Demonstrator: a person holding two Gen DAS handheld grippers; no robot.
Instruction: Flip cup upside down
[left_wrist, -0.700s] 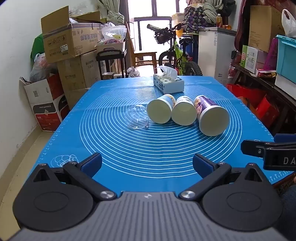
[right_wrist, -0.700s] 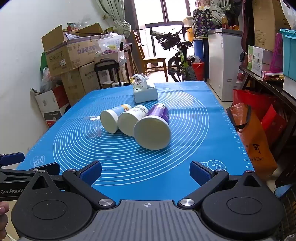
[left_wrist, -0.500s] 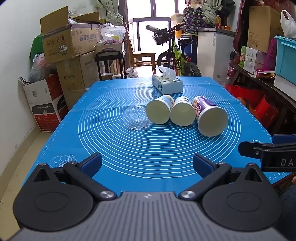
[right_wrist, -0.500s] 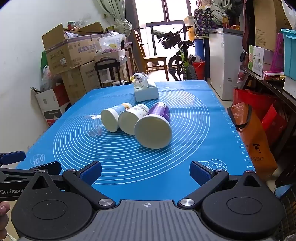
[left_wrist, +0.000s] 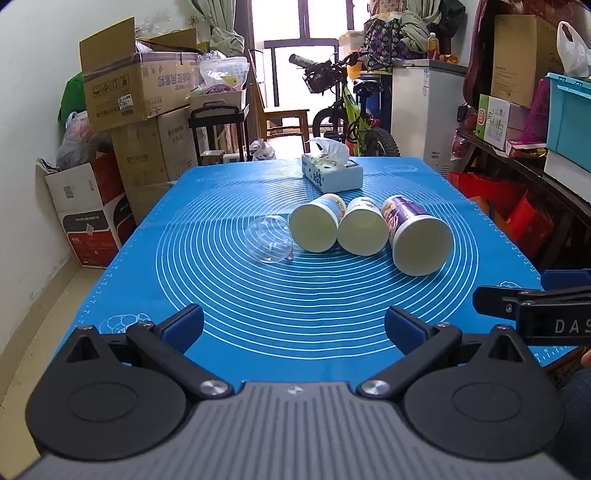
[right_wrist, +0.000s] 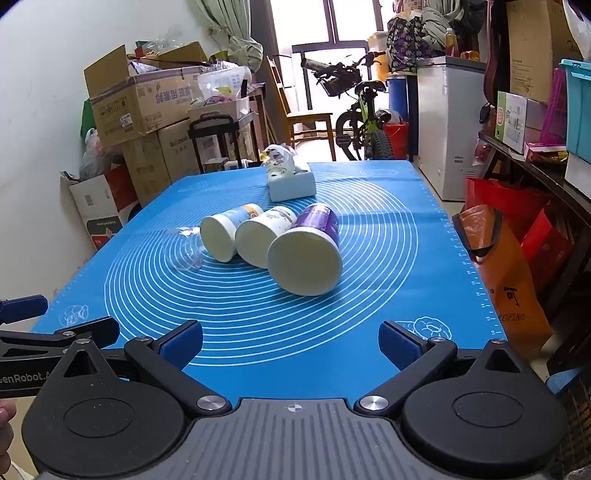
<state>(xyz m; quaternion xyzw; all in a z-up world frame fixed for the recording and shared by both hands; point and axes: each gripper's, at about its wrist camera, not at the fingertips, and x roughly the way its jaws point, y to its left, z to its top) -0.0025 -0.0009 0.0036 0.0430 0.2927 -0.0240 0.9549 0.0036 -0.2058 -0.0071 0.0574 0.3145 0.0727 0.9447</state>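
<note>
Three paper cups lie on their sides in a row on the blue mat (left_wrist: 184, 280), mouths toward me: a blue-patterned cup (left_wrist: 318, 227) (right_wrist: 223, 234), a white-patterned cup (left_wrist: 362, 231) (right_wrist: 264, 235), and a larger purple cup (left_wrist: 415, 236) (right_wrist: 308, 254). A clear plastic cup (left_wrist: 269, 239) (right_wrist: 183, 248) lies on its side at their left. My left gripper (left_wrist: 293, 326) is open and empty near the mat's front edge. My right gripper (right_wrist: 290, 343) is open and empty too, in front of the purple cup and well short of it.
A tissue box (left_wrist: 331, 172) (right_wrist: 290, 179) stands on the mat behind the cups. Cardboard boxes (left_wrist: 136, 92) are stacked along the left wall. A bicycle (left_wrist: 347, 118) and a white freezer (left_wrist: 424, 110) stand beyond the table. Shelves and bags line the right side.
Both grippers have crept slightly forward toward the cups. The cups have not moved, and both grippers stay open.
</note>
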